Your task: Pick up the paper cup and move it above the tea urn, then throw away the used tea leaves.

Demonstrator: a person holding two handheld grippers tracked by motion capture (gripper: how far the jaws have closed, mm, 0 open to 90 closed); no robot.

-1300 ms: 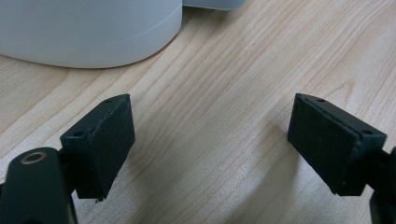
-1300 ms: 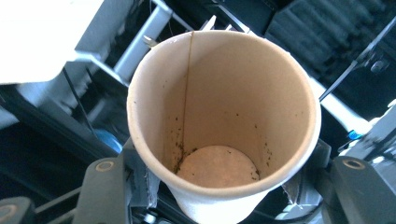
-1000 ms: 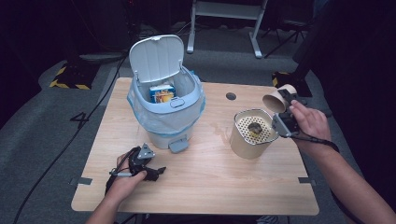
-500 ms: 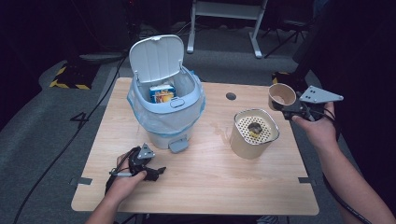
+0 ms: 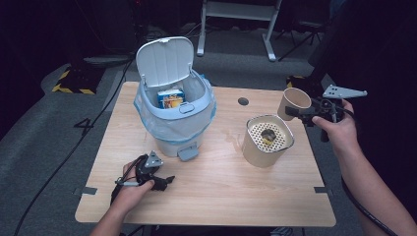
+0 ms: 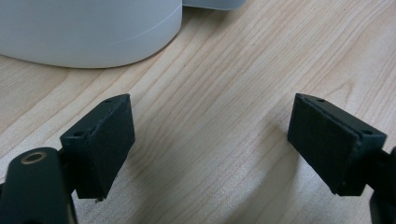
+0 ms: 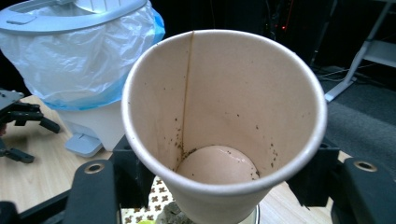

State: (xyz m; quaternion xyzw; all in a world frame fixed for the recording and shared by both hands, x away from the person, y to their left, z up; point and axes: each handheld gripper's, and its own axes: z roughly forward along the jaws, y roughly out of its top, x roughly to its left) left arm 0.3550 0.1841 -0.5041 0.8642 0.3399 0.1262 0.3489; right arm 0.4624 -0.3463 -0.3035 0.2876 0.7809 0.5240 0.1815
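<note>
We held the emptied tan paper cup [image 7: 219, 126] in the right gripper [image 5: 300, 112], jaws just loosening around it; left gripper [image 6: 210, 144] idled wide open. Next, probably: carry cup to open white pedal bin [image 5: 174, 123].

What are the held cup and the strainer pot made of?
Cup: looks like paper, matte beige, with a glued side seam and dark specks inside. Strainer pot: probably plastic or coated metal, smooth cream wall, perforated insert on top; can't tell which.
</note>
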